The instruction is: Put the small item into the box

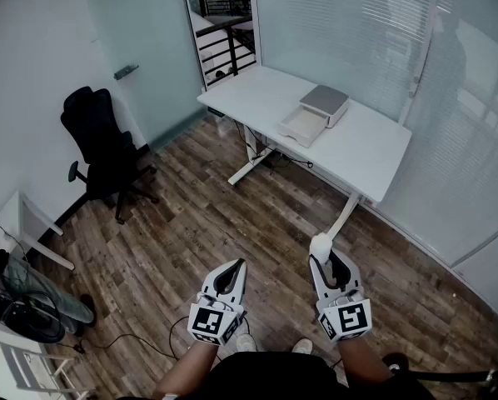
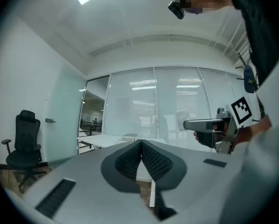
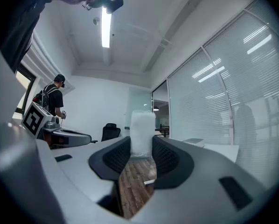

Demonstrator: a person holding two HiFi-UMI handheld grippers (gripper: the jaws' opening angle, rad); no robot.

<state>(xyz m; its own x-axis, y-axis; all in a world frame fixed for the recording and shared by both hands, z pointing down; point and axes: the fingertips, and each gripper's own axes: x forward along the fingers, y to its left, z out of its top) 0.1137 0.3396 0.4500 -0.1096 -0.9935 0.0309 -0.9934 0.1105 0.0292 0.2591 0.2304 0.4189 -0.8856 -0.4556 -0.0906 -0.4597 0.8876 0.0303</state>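
Note:
My right gripper (image 1: 322, 255) is shut on a small white foam-like item (image 1: 320, 246), which stands up between the pads (image 3: 142, 132) in the right gripper view. My left gripper (image 1: 233, 271) hangs beside it, jaws shut together with nothing between them (image 2: 141, 146). Both are held above the wooden floor, well short of the white table (image 1: 374, 152). On that table lies the box (image 1: 303, 124), open and pale, with its grey lid (image 1: 325, 102) lying just behind it.
A black office chair (image 1: 99, 144) stands at the left by the wall. Glass partitions with blinds run behind the table. A white frame and bags (image 1: 20, 302) sit at the lower left. Another person (image 3: 52, 99) stands far off in the right gripper view.

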